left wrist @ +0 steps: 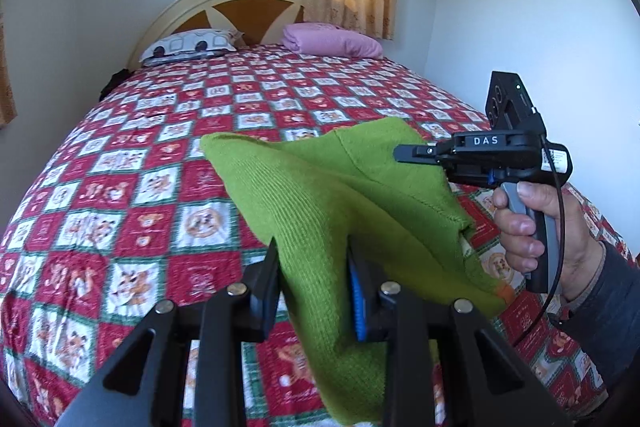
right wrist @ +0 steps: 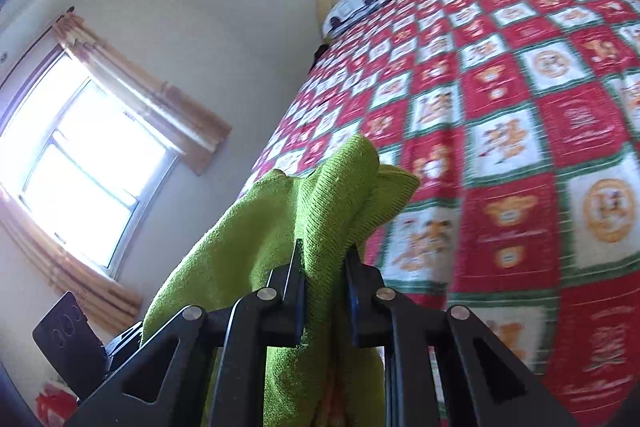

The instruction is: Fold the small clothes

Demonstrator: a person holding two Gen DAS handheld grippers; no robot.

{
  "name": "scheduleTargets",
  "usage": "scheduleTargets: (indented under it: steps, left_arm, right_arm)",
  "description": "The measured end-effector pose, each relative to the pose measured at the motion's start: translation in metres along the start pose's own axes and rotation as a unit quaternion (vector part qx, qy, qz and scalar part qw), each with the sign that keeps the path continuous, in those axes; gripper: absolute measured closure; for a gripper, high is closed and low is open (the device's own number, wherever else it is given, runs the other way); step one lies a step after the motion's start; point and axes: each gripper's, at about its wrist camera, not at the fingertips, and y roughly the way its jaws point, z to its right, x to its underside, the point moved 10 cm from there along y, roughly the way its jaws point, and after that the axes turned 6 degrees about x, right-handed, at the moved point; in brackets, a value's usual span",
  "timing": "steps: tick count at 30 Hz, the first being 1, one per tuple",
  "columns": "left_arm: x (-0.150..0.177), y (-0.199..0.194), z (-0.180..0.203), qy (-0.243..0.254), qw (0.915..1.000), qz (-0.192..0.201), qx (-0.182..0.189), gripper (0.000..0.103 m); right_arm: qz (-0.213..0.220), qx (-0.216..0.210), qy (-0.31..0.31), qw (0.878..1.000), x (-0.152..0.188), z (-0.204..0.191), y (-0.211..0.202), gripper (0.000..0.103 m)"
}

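A small green knitted garment hangs in the air above the bed, held by both grippers. My left gripper is shut on its near edge, with cloth bunched between the jaws. The right gripper shows at the right of the left wrist view, held by a hand, its tip against the garment's far right part. In the right wrist view my right gripper is shut on a bunched fold of the green garment, which drapes down to the left.
The bed's red, white and green checked quilt fills the area below. A white patterned pillow and a pink pillow lie at the headboard. Walls flank the bed; a window shows at left.
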Motion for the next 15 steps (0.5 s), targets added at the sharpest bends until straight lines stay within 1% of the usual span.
scheduleTargets:
  steps: [8,15]
  left_arm:
    - [0.016,-0.035,-0.045,-0.024,0.9991,0.015,-0.030,0.073]
    - [0.036,-0.058,-0.078,-0.042,0.9971,0.025,-0.058,0.073]
  right_arm:
    - [-0.033,-0.029,-0.022,0.999,0.013,-0.051,0.043,0.087]
    - [-0.064,-0.044,-0.045,0.996,0.030,-0.089,0.081,0.087]
